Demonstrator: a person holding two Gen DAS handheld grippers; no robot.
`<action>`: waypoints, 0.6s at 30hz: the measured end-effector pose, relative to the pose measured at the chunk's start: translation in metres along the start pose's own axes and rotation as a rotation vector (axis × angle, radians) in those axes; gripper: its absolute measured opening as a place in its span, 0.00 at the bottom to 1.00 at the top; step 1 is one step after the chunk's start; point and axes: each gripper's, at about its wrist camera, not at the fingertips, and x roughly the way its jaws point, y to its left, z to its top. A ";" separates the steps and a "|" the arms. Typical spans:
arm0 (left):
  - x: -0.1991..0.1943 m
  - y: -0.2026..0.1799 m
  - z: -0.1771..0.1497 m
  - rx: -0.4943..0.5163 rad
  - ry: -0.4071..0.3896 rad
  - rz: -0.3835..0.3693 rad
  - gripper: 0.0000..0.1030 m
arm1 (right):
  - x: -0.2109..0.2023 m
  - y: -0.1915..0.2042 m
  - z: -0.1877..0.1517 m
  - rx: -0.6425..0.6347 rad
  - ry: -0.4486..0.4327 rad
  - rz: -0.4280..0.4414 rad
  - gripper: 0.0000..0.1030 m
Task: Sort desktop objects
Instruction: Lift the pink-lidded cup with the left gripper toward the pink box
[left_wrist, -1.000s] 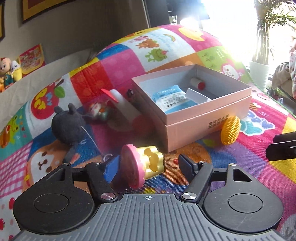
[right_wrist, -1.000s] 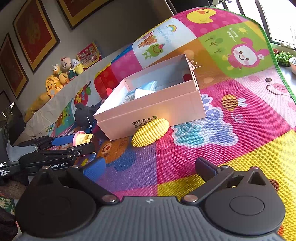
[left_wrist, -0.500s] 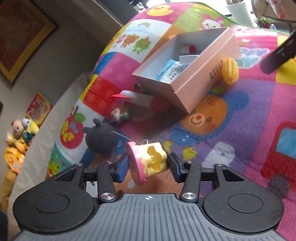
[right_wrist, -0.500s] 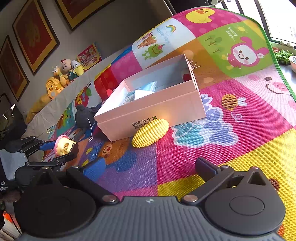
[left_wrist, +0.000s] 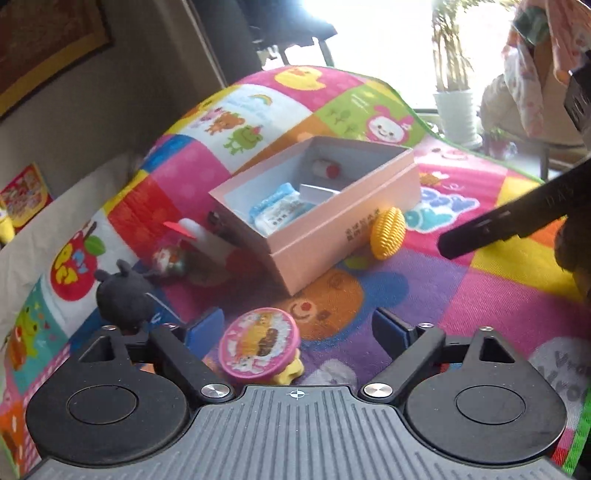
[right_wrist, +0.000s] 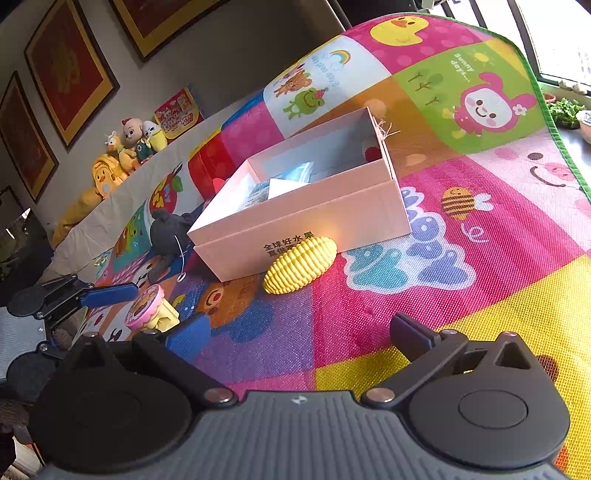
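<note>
Left wrist view: left gripper (left_wrist: 299, 328) jaws opening, pink-lidded toy (left_wrist: 258, 347) loose between them on mat (left_wrist: 480, 295). Right gripper (right_wrist: 295, 332) wide open, holding nothing, near corn toy (right_wrist: 301, 264).

Corn toy (left_wrist: 388, 232) touching box (left_wrist: 332, 236) front; stamp toy (left_wrist: 258, 345) nearer, on mat (left_wrist: 480, 295); packet (left_wrist: 280, 212) in box.

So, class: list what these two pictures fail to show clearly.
- Pink box contents: right wrist view, mostly hidden by its near wall.
- Small toy left of the box: left wrist view, blurred.
- Pink-and-yellow toy: left wrist view, base hidden behind gripper body.
</note>
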 end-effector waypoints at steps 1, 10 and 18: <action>-0.001 0.004 -0.002 -0.034 -0.005 0.026 0.93 | 0.000 0.000 0.000 0.000 0.000 0.000 1.00; 0.038 0.036 -0.015 -0.394 0.084 0.026 0.65 | 0.002 0.002 0.000 -0.014 0.006 -0.011 1.00; 0.019 0.031 -0.027 -0.431 0.058 -0.053 0.59 | 0.012 0.020 -0.002 -0.125 0.052 -0.097 1.00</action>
